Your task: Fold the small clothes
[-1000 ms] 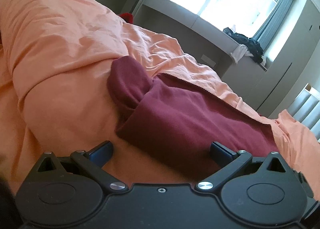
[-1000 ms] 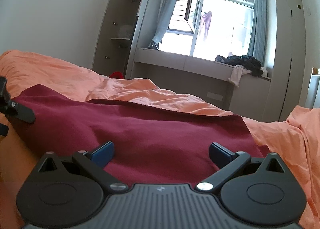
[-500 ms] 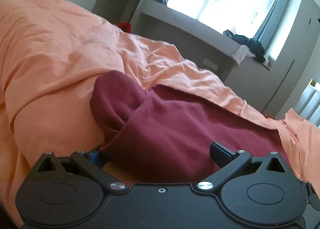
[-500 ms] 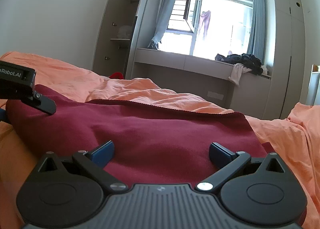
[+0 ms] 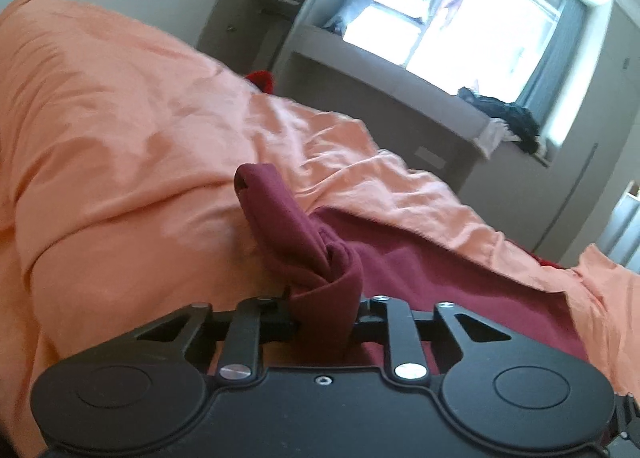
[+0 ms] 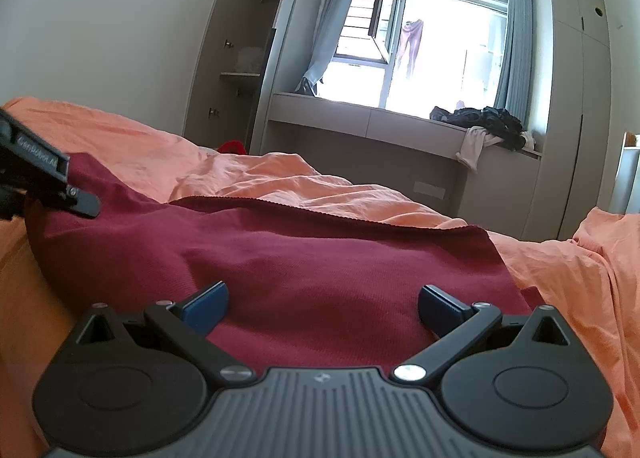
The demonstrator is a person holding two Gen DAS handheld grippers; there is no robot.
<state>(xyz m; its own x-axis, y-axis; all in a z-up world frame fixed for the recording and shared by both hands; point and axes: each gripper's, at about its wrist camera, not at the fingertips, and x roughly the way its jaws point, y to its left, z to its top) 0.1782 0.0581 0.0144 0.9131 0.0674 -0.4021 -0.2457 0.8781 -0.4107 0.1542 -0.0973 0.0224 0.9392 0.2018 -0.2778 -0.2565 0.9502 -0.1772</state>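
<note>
Since the earlier frame, the left gripper [image 5: 322, 318] has just been closing its jaws, and they now pinch a bunched corner of the maroon garment [image 5: 316, 258], which twists up between them where before it lay flat. That garment [image 6: 280, 258] lies spread on the orange bedcover [image 6: 312, 185] of the bed. Toward the garment's near edge the right gripper [image 6: 322, 304] hovers with jaws spread wide, nothing between them. At the garment's left end the left gripper's body [image 6: 44, 177] shows. Beyond the garment stands a window [image 6: 440, 49], with dark clothes [image 6: 488, 121] heaped on its ledge.
</note>
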